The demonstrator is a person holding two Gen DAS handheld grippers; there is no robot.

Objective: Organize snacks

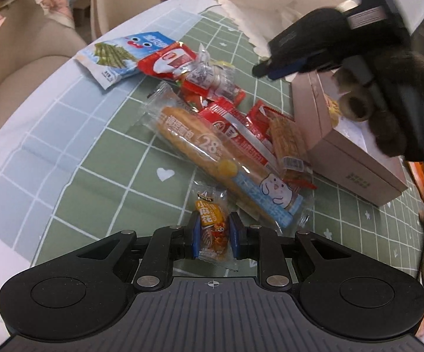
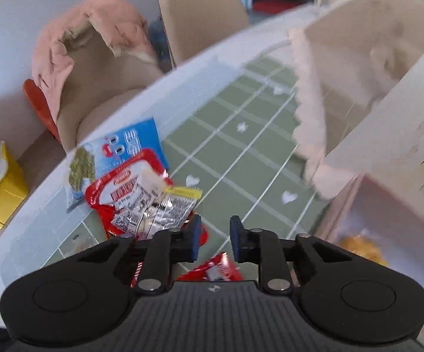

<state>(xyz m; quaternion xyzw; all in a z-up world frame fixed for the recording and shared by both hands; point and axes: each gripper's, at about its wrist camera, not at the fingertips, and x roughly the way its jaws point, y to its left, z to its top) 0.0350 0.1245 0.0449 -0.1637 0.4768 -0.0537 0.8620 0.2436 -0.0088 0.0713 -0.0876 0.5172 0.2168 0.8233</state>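
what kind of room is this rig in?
Probably a home dining area: a round table under a green grid tablecloth, upholstered beige dining chairs, one with a pink jacket draped over it, and packaged snacks beside a cardboard box.

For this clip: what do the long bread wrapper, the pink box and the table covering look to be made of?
Bread wrapper: thin clear plastic film, glossy; the loaf shows through and glare streaks it. Pink box: likely cardboard, matte; flat panels, crisp folded edges. Table covering: seemingly a smooth printed sheet, perhaps vinyl; it carries a soft sheen.
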